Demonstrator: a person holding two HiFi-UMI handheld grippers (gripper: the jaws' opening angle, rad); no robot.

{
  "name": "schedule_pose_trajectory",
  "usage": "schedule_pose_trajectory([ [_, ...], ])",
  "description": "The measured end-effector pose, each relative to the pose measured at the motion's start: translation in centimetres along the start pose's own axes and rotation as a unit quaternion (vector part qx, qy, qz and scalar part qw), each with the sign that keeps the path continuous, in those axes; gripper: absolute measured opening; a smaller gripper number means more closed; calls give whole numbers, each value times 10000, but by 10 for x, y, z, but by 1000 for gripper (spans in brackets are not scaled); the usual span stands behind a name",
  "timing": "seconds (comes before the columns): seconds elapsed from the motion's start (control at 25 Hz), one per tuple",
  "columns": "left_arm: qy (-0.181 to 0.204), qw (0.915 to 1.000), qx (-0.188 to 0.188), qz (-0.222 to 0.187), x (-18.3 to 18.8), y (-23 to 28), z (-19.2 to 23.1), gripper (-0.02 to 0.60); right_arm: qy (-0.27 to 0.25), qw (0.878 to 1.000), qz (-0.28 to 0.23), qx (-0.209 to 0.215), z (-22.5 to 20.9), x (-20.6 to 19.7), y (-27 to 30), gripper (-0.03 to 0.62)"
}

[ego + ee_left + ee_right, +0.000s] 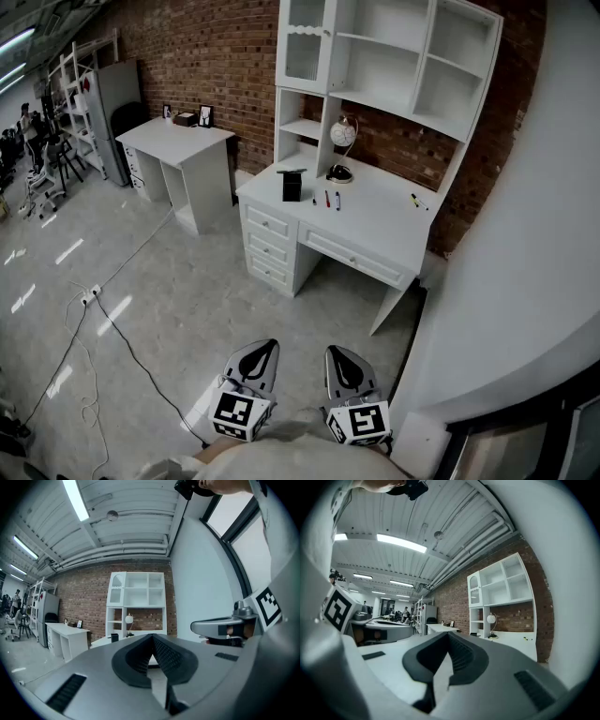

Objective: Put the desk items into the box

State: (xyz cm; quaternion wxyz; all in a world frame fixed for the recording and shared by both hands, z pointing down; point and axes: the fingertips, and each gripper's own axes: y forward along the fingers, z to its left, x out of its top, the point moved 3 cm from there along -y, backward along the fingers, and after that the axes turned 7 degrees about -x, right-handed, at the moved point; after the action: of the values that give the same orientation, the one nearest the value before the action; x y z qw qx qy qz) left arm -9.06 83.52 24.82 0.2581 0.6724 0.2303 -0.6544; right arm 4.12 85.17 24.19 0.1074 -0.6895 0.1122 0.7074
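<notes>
Approach step: left tongs (270, 346) and right tongs (337, 352), closed and empty, are well apart from the tabletop (375, 223); next, likely walk up to its pens (327, 199)

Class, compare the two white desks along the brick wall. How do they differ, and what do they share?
The nearer desk carries a tall shelf unit; the farther desk has none. The nearer desk holds a lamp, a black container and pens; the farther desk, only small things by the wall. Both are white and stand against the brick wall.
</notes>
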Motion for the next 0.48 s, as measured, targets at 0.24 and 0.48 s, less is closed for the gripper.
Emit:
schedule_pose_trajectory([
  [0.24,61,9999,-102,51,-4,18,-9,3,-5,10000,29,26,-14,-7,6,17],
  [0.48,-41,9998,-136,100,-9,23,-7,3,-29,10000,-3,79,-16,-4,14,17],
])
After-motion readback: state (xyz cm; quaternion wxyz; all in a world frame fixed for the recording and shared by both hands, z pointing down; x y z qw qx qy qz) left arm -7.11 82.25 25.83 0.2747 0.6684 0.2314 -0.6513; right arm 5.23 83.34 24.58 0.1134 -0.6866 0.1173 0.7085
